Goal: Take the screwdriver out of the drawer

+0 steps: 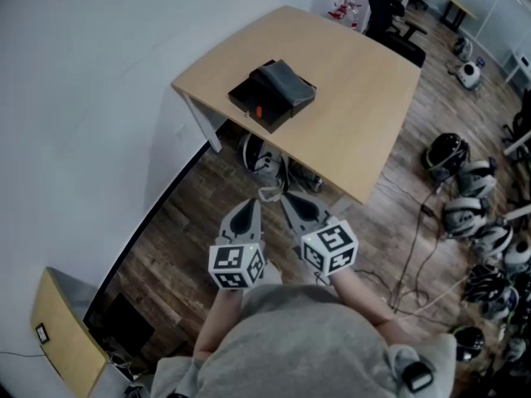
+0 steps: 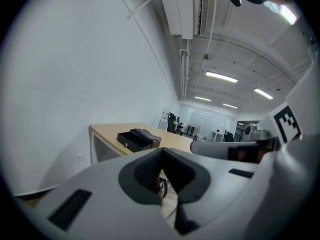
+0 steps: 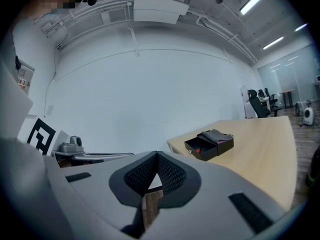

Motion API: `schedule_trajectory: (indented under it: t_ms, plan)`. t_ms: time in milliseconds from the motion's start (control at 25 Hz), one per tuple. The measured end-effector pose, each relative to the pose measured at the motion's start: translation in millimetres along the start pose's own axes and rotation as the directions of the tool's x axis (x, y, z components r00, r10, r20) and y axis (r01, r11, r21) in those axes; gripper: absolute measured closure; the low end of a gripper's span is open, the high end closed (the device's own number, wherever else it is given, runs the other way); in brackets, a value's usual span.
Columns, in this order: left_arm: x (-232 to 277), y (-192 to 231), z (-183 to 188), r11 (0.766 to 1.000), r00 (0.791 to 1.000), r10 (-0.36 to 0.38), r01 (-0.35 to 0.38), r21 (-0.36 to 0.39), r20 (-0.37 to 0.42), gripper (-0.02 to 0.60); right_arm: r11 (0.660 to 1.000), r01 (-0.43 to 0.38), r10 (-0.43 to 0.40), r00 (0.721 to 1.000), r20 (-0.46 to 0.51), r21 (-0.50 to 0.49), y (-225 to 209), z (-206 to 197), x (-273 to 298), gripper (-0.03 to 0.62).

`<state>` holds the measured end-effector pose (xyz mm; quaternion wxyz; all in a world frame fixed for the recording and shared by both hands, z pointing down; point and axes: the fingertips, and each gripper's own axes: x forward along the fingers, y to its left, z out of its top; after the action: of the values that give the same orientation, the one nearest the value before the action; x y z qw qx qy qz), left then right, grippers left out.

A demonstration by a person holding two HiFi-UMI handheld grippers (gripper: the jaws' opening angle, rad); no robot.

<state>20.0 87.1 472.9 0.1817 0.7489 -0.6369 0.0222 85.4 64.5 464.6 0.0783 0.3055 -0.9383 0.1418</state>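
Head view looks steeply down on me standing on the wooden floor (image 1: 182, 239), with the white wall (image 1: 83, 98) filling the left side. My left tool (image 1: 264, 196) hangs over the floor just short of the bench (image 1: 365, 106), its marker cube close to my body and its tips aimed at the bench's near edge. Left gripper view shows its jaws drawn together, the ribbed pads (image 2: 149, 172) meeting at the tip with nothing between them.

Ahead of it the black box (image 1: 286, 89), dark grey on top, sits by the bench's left corner, close to the near left edge. Its drawer (image 1: 251, 102) stands pulled out toward that edge. A small red-orange bit lies inside near the drawer's front, which I take for the handle of the screwdriver (image 1: 259, 111); the rest of it I cannot make out. Neither tool touches the box or the bench.

My right tool (image 1: 287, 197) is just beside the left one, tips near each other, pointing the same way. Right gripper view shows its jaws closed too, pads (image 3: 172, 174) pressed tip to tip and empty, with the open drawer well beyond them on the bench. Farther right, a cluster of helmets (image 1: 465, 197) lies on the floor past the bench's right edge.
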Motion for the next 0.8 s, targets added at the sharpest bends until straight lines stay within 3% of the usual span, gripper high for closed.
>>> schedule_trajectory:
  t_ms: [280,800]
  plan:
    - [41,45,31,0.999,0.999,-0.036,0.036,0.004,-0.019,0.58,1.0,0.009,-0.009,1.0,0.01,-0.002,-8,33,60,0.595]
    - [106,118,70,0.992,0.991,-0.126,0.127,0.003,-0.037,0.58,0.994,0.108,-0.108,0.994,-0.001,-0.003,-32,61,157,0.595]
